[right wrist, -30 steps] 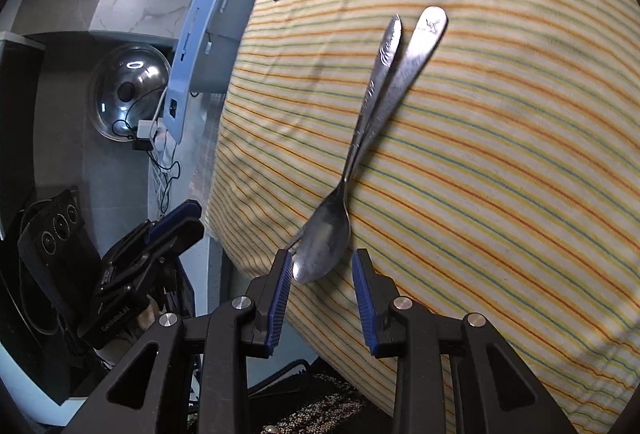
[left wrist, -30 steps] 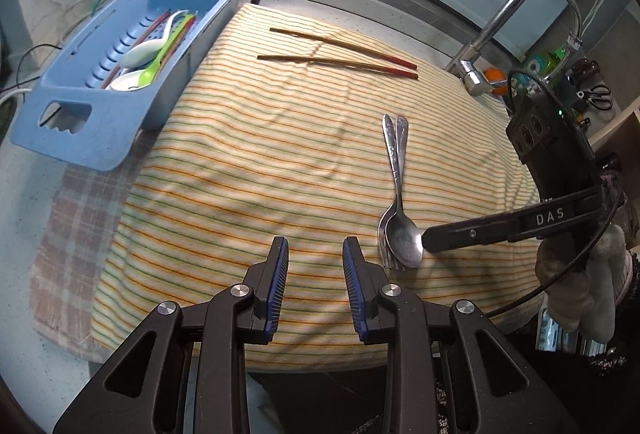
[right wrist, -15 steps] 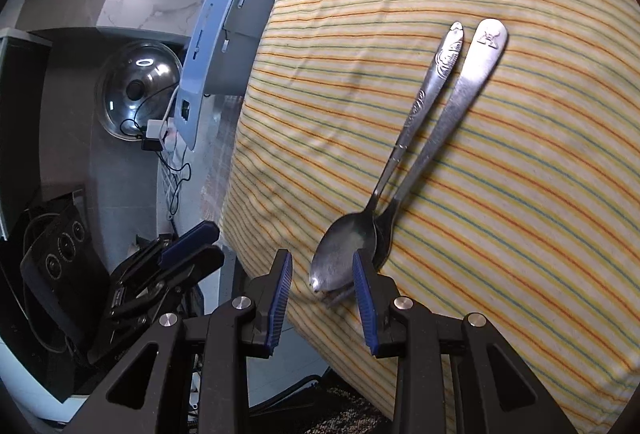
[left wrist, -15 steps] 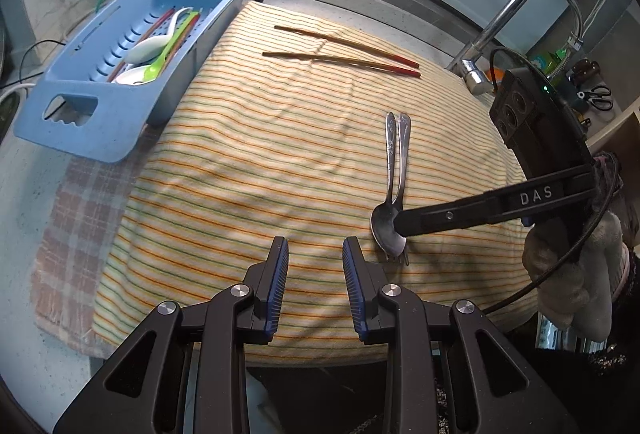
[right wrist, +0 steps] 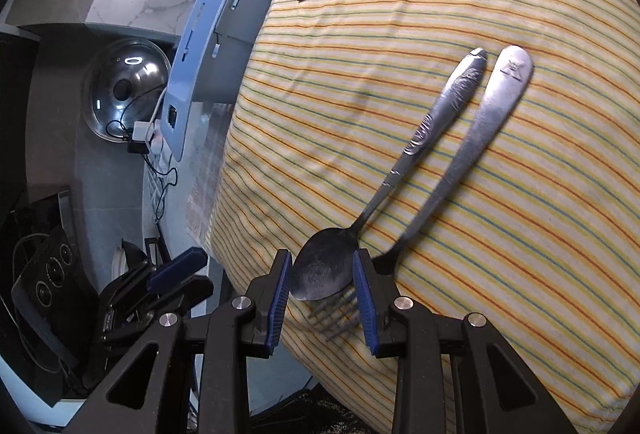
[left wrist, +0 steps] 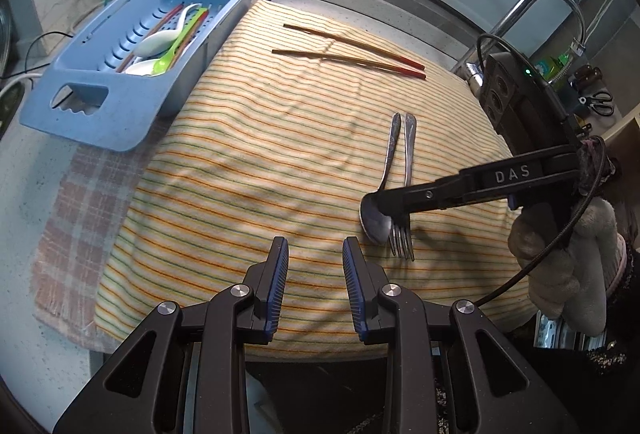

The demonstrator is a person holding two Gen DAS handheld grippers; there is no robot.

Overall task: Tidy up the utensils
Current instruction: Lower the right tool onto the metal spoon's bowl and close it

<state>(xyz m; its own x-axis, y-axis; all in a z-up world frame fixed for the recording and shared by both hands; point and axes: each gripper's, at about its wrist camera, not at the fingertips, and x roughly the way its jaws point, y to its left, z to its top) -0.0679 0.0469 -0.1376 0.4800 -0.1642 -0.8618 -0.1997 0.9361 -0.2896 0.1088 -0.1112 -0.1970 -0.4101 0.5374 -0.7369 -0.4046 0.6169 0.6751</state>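
Down at the near edge of the striped cloth [left wrist: 248,170], the right gripper [right wrist: 322,284] has its ribbed blue pads set on either side of the bowl of a dull metal spoon [right wrist: 324,268], jaws parted about the bowl's width; whether they press it cannot be told. Just beside the spoon lies a metal fork [right wrist: 476,130], its tines partly under the bowl, the two embossed handles fanning slightly apart. The left gripper [left wrist: 316,290] hovers open and empty above the cloth. Farther off, two slim wooden chopsticks [left wrist: 352,60] with red ends lie nearly parallel. A slotted blue plastic tray [left wrist: 84,106] at the cloth's left edge holds white and green spoons and more chopsticks.
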